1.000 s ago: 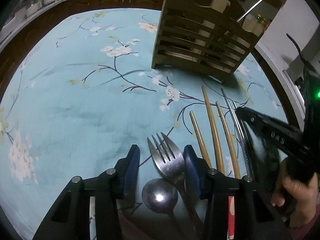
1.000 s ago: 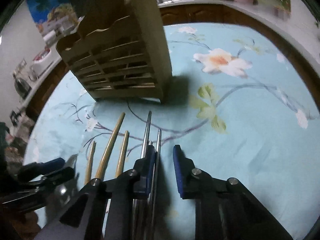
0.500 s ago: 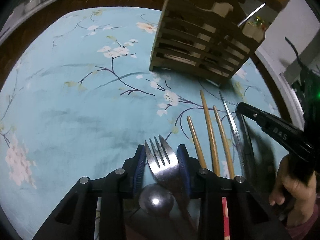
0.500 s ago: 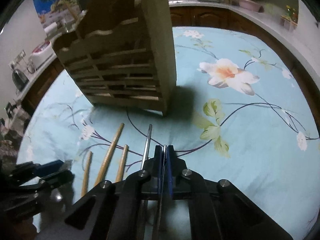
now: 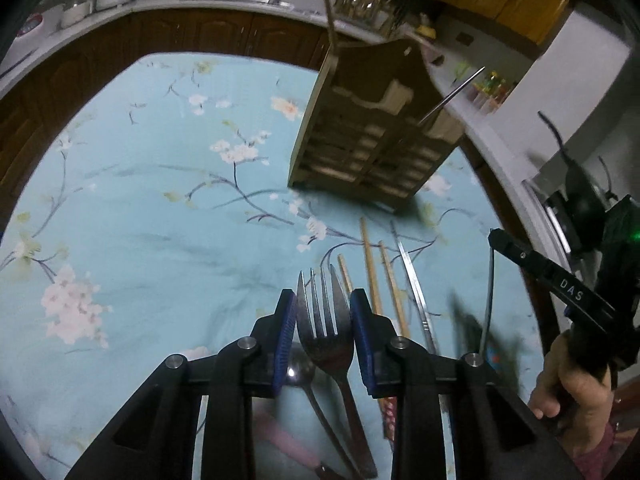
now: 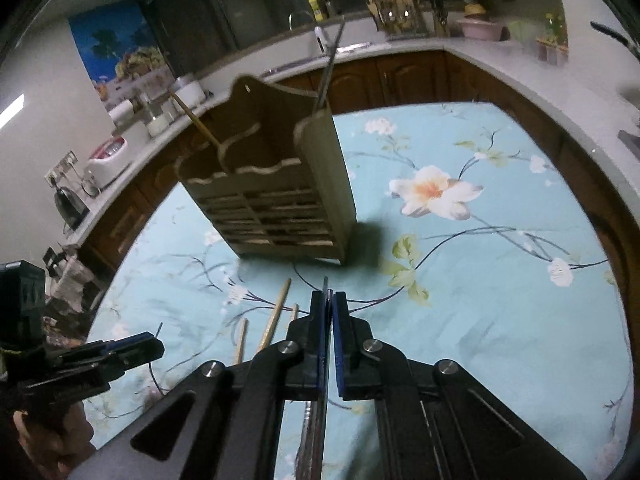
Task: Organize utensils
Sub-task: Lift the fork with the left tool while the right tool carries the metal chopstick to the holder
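Observation:
My left gripper point(image 5: 323, 300) is closing its blue pads on the head of a steel fork point(image 5: 320, 332), which hangs above the cloth. My right gripper point(image 6: 330, 296) is shut on a thin metal chopstick point(image 6: 316, 420); in the left wrist view that chopstick point(image 5: 489, 300) hangs from the right gripper point(image 5: 496, 240). The slatted wooden utensil holder point(image 5: 368, 144) point(image 6: 276, 196) stands upright ahead, with a metal chopstick and a wooden one sticking out of it. Three wooden chopsticks point(image 5: 370, 268) point(image 6: 276, 316) and another metal chopstick point(image 5: 412, 276) lie on the cloth. A spoon point(image 5: 298, 372) lies under my left fingers.
A round table with a blue floral cloth point(image 5: 140, 220) point(image 6: 480, 280) carries everything. A pink-handled item point(image 5: 280, 440) lies near the front edge. Kitchen counters point(image 6: 520, 64) with jars and appliances ring the table. A person's hand point(image 5: 572, 384) holds the right gripper.
Both grippers closed and rose. The left jaws narrowed onto the fork and lifted it; the right jaws shut on a metal chopstick and raised it off the cloth.

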The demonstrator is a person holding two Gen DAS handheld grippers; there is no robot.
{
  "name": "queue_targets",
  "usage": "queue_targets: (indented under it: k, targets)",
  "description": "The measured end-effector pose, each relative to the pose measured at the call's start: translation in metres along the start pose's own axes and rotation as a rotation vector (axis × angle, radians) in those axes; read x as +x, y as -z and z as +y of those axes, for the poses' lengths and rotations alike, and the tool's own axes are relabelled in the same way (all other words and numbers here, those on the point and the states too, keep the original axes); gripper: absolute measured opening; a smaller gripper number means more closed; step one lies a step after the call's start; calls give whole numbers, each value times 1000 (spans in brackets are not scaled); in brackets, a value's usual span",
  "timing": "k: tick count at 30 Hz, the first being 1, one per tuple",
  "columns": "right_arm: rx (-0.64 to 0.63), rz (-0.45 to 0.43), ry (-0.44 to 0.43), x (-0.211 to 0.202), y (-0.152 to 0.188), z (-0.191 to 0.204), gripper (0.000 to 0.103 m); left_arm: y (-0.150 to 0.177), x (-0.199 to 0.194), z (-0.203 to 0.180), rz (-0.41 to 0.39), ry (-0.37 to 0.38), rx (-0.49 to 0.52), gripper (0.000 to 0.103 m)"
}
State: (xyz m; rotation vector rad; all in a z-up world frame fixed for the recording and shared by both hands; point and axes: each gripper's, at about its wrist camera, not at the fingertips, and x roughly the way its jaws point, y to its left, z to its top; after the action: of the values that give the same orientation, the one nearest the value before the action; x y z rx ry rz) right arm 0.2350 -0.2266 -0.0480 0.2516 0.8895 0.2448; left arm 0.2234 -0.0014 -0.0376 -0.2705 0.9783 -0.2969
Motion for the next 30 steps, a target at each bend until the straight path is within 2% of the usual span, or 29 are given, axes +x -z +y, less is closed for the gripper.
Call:
queue_targets:
  k: [13,22,30]
  targets:
    - [-6,-113,-27,-54,3,17,3,22,-84,4,-138,49,-11,24]
    - [7,-198,-28,-78,1,20,4,28,-112,8,-194,59,-17,24]
    - [17,-300,-40,-98,-6,24,3,18,-124,10,-244,57,-22,24]
